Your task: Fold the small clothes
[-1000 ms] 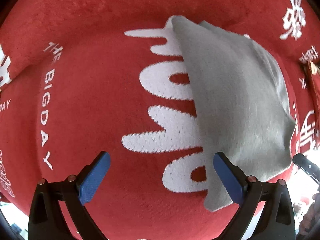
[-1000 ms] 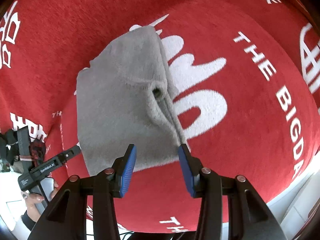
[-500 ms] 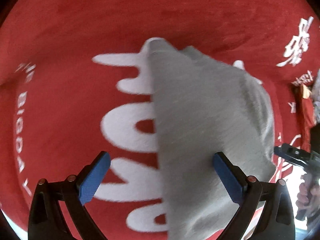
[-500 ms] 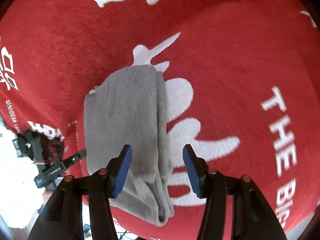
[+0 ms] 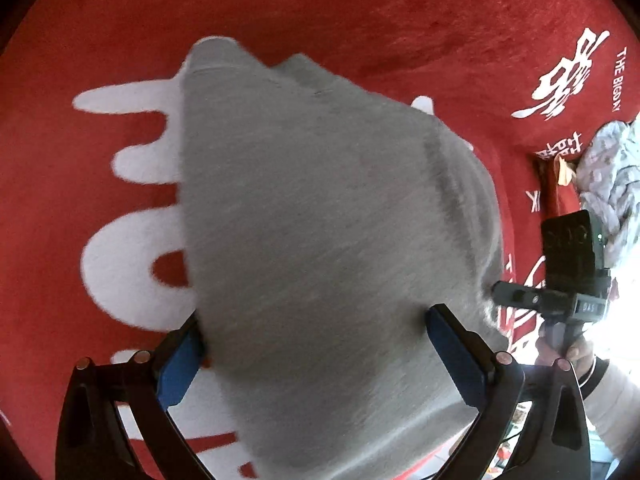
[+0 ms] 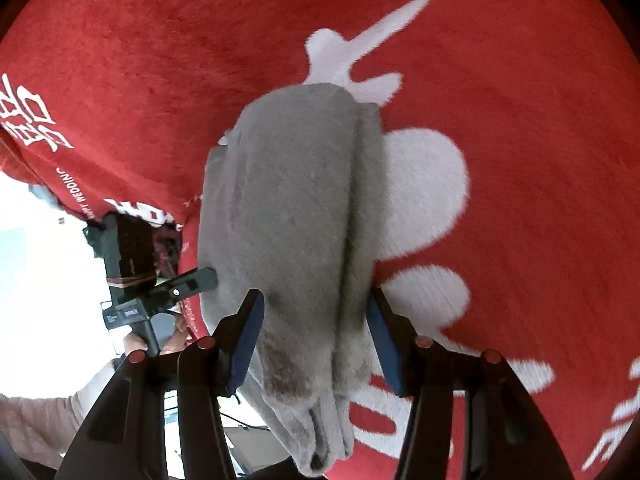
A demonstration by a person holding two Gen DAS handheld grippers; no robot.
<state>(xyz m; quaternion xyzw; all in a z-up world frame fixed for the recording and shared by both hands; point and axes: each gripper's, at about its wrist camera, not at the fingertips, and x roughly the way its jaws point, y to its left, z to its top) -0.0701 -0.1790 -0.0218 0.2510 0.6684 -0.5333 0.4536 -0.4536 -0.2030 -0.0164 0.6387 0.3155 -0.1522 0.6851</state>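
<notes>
Red printed cloth [image 5: 360, 12] under grey garment [image 5: 320, 220]

Plain grey garment [image 5: 320, 240] on a red cloth [image 5: 360, 12] with white lettering.

The grey garment [image 5: 320, 240] covers much of the white lettering on the red cloth [image 5: 360, 12], so the word cannot be read. Its lower end is cut off by the bottom edge in the left wrist view. The surface of the garment is blurred there. At the right edge a pale patterned fabric [image 5: 612, 184] is only partly in view and its kind cannot be told. In the right wrist view the garment [image 6: 296, 208] hides the fingertips of the left gripper [image 6: 208, 278].
</notes>
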